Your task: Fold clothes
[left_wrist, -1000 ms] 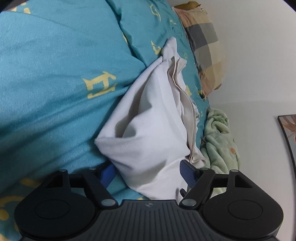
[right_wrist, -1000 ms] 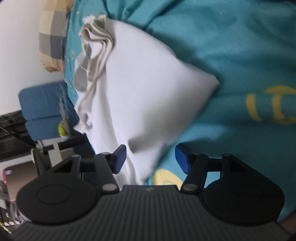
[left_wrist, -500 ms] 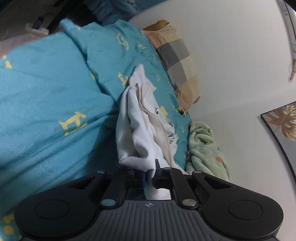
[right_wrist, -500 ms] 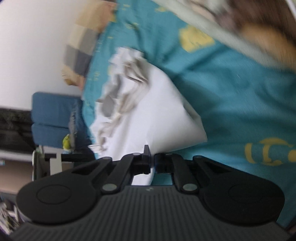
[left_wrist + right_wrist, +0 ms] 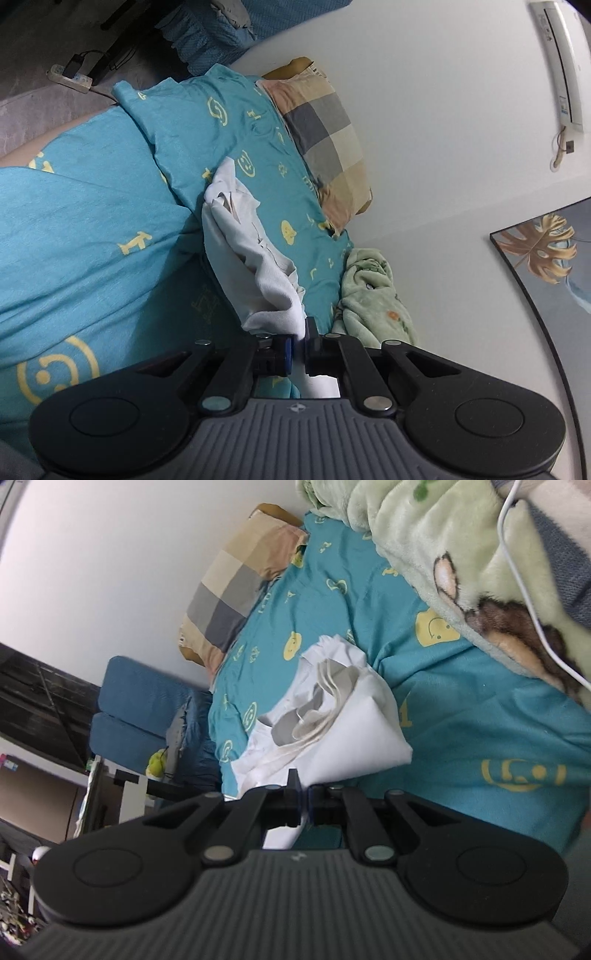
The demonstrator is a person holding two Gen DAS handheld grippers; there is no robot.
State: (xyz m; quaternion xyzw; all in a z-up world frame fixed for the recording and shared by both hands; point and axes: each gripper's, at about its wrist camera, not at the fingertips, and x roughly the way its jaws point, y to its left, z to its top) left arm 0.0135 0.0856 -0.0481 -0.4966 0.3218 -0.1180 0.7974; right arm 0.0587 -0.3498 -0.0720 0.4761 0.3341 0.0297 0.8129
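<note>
Teal duvet, white garment pinched by both tongs

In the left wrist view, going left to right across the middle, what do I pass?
Teal duvet → white garment pinched in the left gripper → green fleece blanket → white wall → framed leaf picture.
</note>
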